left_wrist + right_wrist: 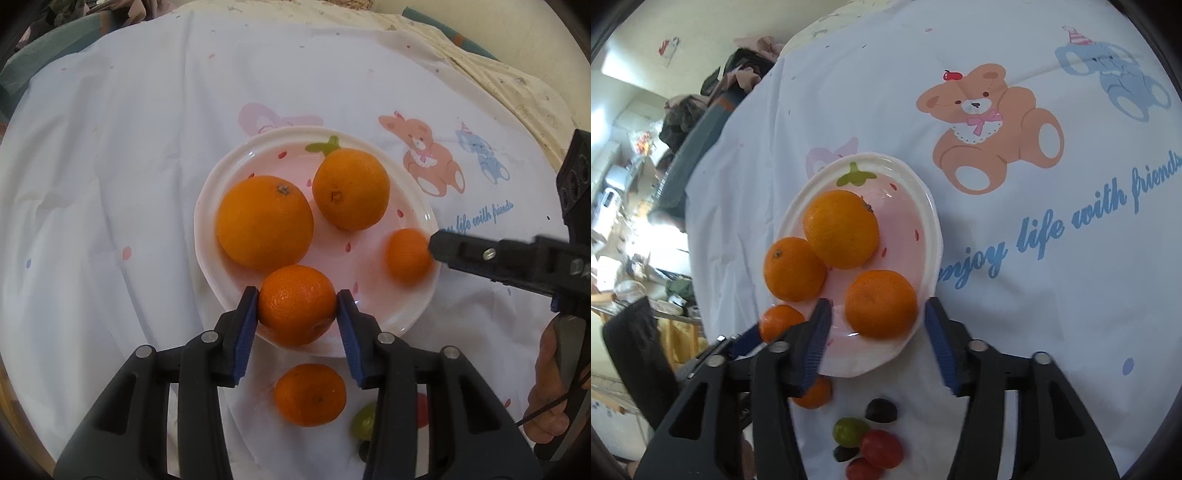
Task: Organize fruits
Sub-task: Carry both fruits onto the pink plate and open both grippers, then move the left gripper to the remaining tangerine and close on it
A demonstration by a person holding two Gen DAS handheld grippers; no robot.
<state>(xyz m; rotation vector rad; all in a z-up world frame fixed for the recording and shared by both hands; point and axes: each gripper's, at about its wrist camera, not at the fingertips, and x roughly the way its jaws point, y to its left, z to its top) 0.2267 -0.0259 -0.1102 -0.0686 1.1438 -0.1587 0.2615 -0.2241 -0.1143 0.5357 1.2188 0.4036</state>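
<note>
Left gripper point(297, 308) clamps a mandarin point(297, 304) — seemingly over the plate point(236, 155).

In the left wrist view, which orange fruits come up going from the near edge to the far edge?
Orange on the cloth → orange between the left gripper's pads → small orange at the plate's right rim → biggest orange → far orange.

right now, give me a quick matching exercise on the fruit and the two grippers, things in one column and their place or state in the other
Things:
1. left gripper
2. right gripper
3. lone mandarin
4. largest orange
5. small fruits

Places or states:
a. on the cloth, just off the plate
b. open around a mandarin on the plate
c. on the plate, touched by no gripper
d. red, green and dark cluster on the cloth
e. clamped on a mandarin

Pairs: 1-e, 2-b, 3-a, 4-c, 5-d
</note>
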